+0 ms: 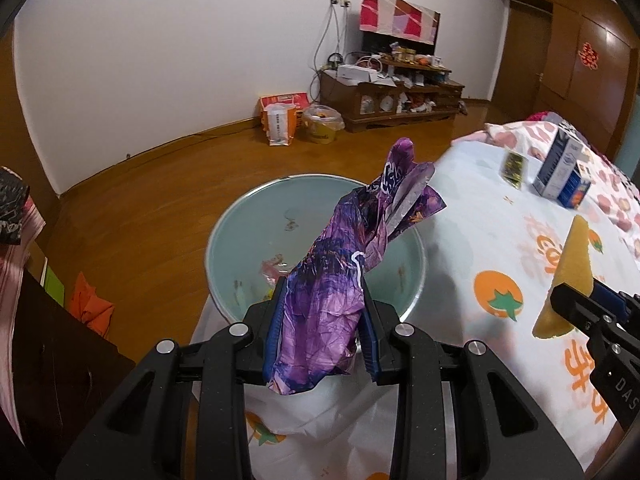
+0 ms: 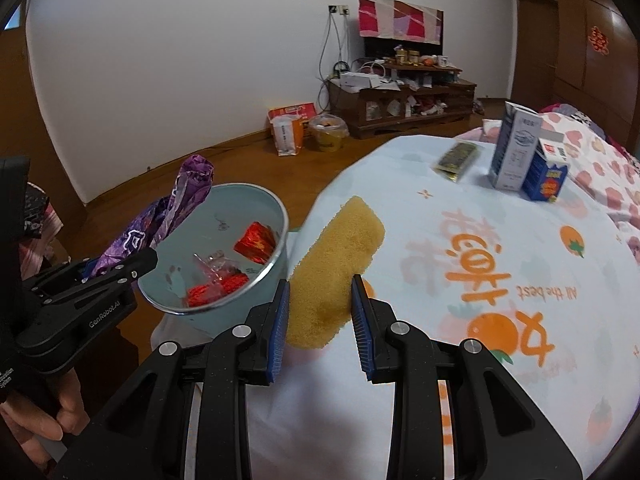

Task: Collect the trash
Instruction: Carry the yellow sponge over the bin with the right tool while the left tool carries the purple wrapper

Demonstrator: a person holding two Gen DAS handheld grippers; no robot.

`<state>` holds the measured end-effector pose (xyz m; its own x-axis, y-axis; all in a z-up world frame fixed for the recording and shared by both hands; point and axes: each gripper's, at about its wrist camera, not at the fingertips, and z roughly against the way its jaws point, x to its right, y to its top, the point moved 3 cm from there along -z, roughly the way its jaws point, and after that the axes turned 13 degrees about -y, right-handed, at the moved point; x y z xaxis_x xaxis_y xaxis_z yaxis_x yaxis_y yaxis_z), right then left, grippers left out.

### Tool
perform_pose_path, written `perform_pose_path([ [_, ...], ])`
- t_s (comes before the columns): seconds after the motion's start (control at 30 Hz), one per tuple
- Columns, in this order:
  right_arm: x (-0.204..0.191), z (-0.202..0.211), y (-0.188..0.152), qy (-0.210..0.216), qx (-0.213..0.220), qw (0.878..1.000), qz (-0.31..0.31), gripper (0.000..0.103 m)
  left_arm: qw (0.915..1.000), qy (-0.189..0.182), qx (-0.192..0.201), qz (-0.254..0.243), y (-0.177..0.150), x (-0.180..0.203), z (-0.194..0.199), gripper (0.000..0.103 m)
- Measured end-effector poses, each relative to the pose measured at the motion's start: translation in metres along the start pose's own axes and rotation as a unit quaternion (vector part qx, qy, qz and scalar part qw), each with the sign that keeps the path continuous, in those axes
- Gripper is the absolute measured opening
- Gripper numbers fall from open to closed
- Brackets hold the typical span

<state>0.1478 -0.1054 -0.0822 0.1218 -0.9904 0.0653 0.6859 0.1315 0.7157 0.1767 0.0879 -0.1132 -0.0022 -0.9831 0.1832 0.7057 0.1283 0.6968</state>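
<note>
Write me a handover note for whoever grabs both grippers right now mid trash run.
Left gripper: shut on purple wrapper, held over the pale blue bin.
Right gripper: shut on yellow sponge, above the bedsheet beside the bin.
Done: red wrappers and clear plastic already lie in the bin.
Left: drop both held items in, then fetch the dark sachet and two cartons at the far side of the sheet.
</note>
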Motion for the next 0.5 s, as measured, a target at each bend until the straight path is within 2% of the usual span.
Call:
perform_pose_path([
  [0.5,-0.035,-0.011,0.020,0.025,0.005,1.000,0.013,0.031,0.9996,0.022,-0.001,0.019,0.006,-0.022,-0.010,0.032],
])
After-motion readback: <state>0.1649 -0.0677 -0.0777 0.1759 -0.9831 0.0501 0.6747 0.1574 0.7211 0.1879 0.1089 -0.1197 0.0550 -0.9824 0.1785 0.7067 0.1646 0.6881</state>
